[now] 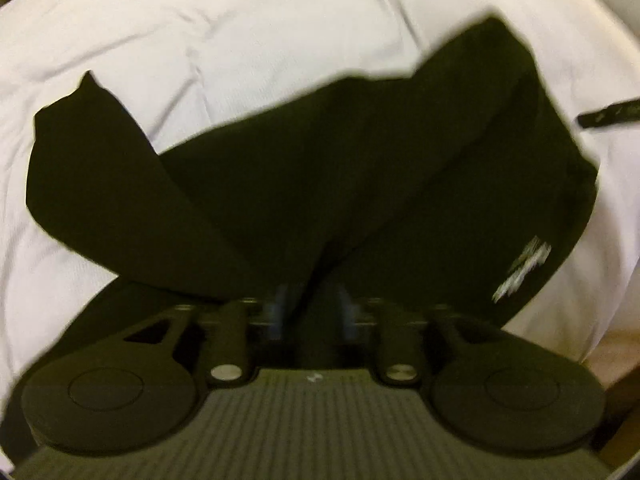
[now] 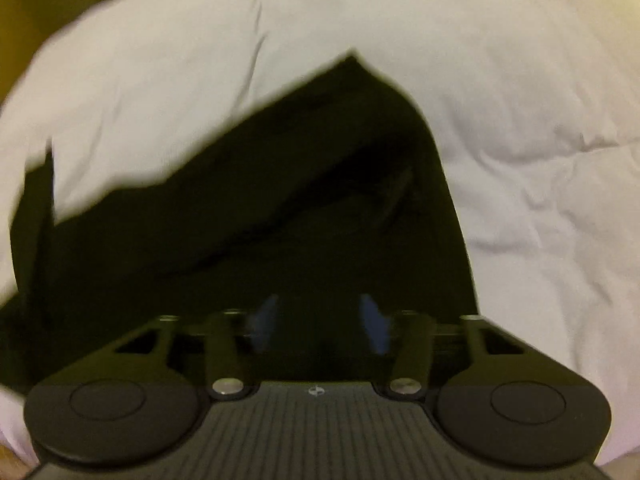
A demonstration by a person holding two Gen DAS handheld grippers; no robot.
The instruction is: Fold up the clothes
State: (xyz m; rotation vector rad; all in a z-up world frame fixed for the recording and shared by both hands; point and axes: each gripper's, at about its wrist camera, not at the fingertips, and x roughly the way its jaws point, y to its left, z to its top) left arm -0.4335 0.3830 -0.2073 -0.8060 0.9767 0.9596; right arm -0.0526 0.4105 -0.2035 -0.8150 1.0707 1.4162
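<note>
Surface: a bed covered by a wrinkled white sheet (image 1: 280, 52), which fills the background of both wrist views.
Garment: a black garment (image 1: 320, 184) lies on the sheet, partly folded, with layers overlapping one another.
Garment detail: a small white printed mark (image 1: 524, 272) sits near the garment's right edge in the left wrist view; it is too blurred to read.
Garment in right view: the same black garment (image 2: 260, 220) rises to a pointed corner at the top and spreads down toward the camera.
Other item: a thin dark strip (image 1: 608, 114) lies on the sheet at the right edge, apart from the garment.
Left claw: the left claw (image 1: 310, 312) points down over the dark fabric, its blue fingertips (image 1: 276, 312) narrowly apart; no cloth is seen pinched between them.
Right claw: the right claw (image 2: 320, 324) stands wider, its blue fingertips (image 2: 374, 324) clearly separated above the fabric, gripping nothing.
Sharpness: both views are smeared.
</note>
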